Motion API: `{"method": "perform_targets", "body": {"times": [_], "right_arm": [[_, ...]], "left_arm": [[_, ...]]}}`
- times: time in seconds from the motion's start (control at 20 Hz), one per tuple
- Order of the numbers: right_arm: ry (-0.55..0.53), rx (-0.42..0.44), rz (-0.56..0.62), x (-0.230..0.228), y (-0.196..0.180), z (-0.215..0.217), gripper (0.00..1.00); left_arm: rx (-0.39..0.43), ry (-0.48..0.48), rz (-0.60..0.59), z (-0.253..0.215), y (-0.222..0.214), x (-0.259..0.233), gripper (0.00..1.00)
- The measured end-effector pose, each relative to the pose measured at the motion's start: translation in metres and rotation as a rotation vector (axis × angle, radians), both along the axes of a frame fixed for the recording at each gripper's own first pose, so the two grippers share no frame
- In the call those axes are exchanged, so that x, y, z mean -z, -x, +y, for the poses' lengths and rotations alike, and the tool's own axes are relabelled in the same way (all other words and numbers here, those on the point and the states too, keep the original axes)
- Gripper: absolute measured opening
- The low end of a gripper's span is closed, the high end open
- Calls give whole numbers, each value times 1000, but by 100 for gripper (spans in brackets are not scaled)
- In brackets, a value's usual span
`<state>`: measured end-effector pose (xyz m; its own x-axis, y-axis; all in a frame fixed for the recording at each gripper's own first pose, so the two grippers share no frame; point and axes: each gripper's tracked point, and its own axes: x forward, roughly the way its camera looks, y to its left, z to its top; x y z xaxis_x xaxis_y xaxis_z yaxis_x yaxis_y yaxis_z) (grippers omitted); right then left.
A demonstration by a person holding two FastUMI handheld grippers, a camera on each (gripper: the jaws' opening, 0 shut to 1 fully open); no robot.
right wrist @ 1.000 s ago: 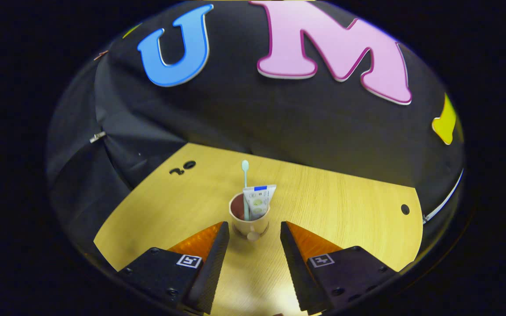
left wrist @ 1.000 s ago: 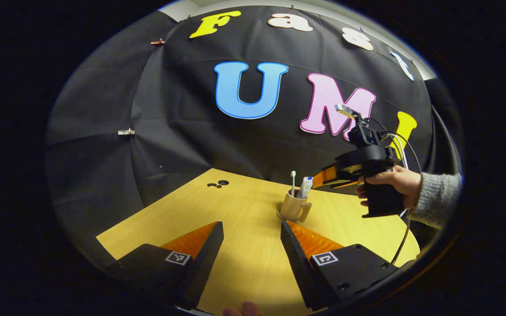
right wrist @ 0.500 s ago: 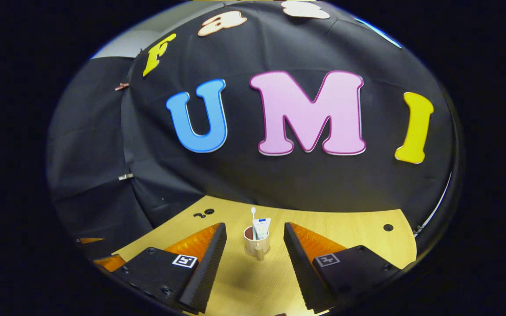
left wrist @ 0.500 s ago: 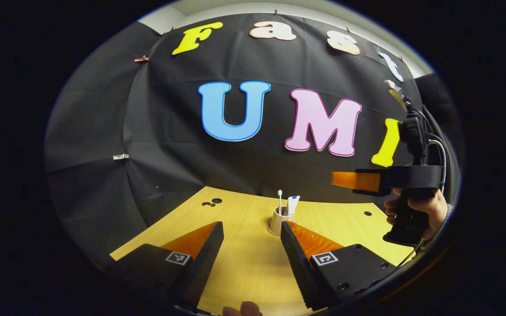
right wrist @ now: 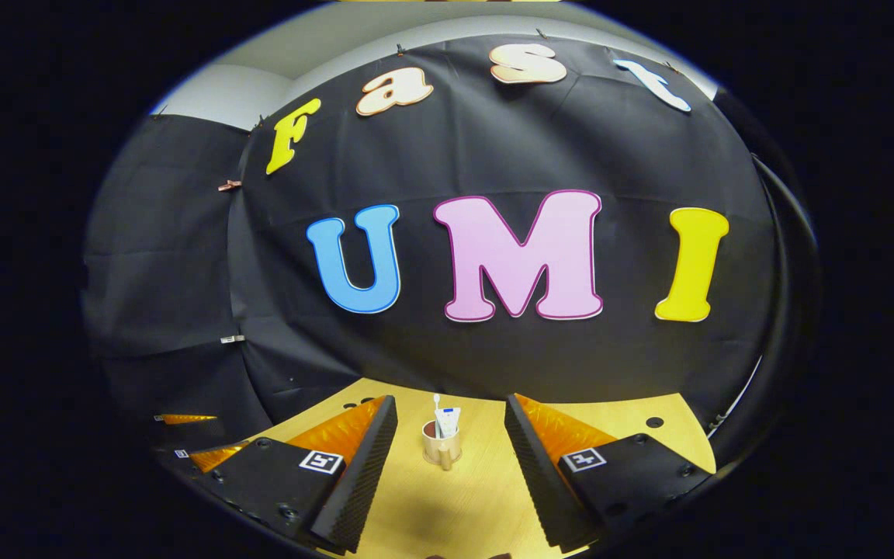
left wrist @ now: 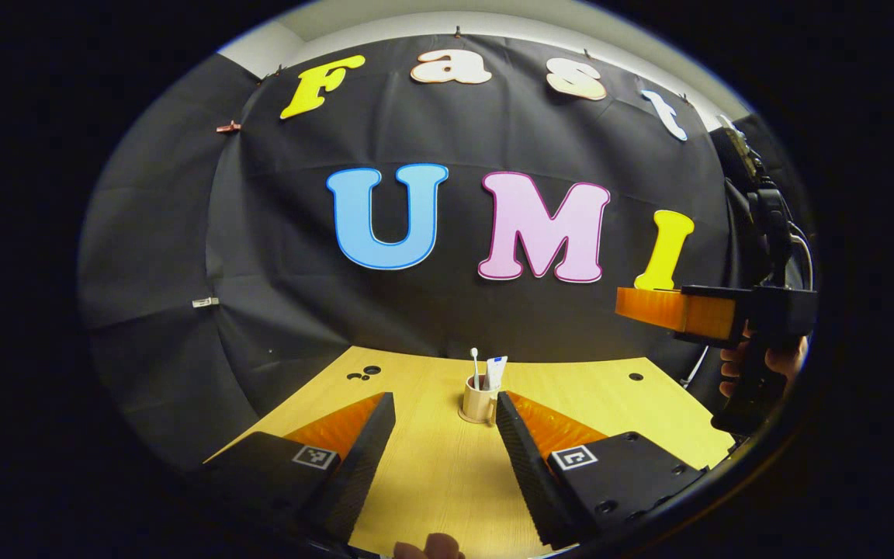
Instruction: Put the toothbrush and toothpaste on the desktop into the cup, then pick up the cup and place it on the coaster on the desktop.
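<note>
Left gripper view: left gripper [left wrist: 444,450] is low over the near edge of the tabletop [left wrist: 431,473], jaws wide, nothing between them. Cup [left wrist: 478,401] stands upright mid-table, toward the far edge, well apart from the fingers. Brush [left wrist: 475,366] and paste [left wrist: 496,371] stand in it, leaning on the rim, so the loading step looks done. Cup sits on a thin round coaster [left wrist: 464,418], as far as I can tell at this size; if so, the task is finished and the wide jaws fit a retreat. Right gripper [left wrist: 653,305] is at the right edge of the table, held level well above it by a hand [left wrist: 761,365]; from side-on I cannot tell its gap here.

Right gripper view: right gripper [right wrist: 451,458] has jaws wide, empty, and points at the cup [right wrist: 441,448], which is centred between the fingers but well beyond them. Handle faces the camera. Brush and paste are upright inside.

Surface: light wood-grain top, small holes at the far left and far right corners, otherwise bare. Room: black cloth wall close behind the far edge, pale wall above it. Dim, table lit from the front.
</note>
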<state>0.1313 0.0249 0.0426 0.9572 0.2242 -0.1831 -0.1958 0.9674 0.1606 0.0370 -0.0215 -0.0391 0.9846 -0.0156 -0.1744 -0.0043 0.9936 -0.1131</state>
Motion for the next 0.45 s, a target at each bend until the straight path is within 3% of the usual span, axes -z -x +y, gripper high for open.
{"method": "perform_targets", "body": {"times": [0.45], "right_arm": [[36, -43, -23, 5, 32, 11, 88]], "left_arm": [[-7, 62, 24, -13, -4, 8, 85]]}}
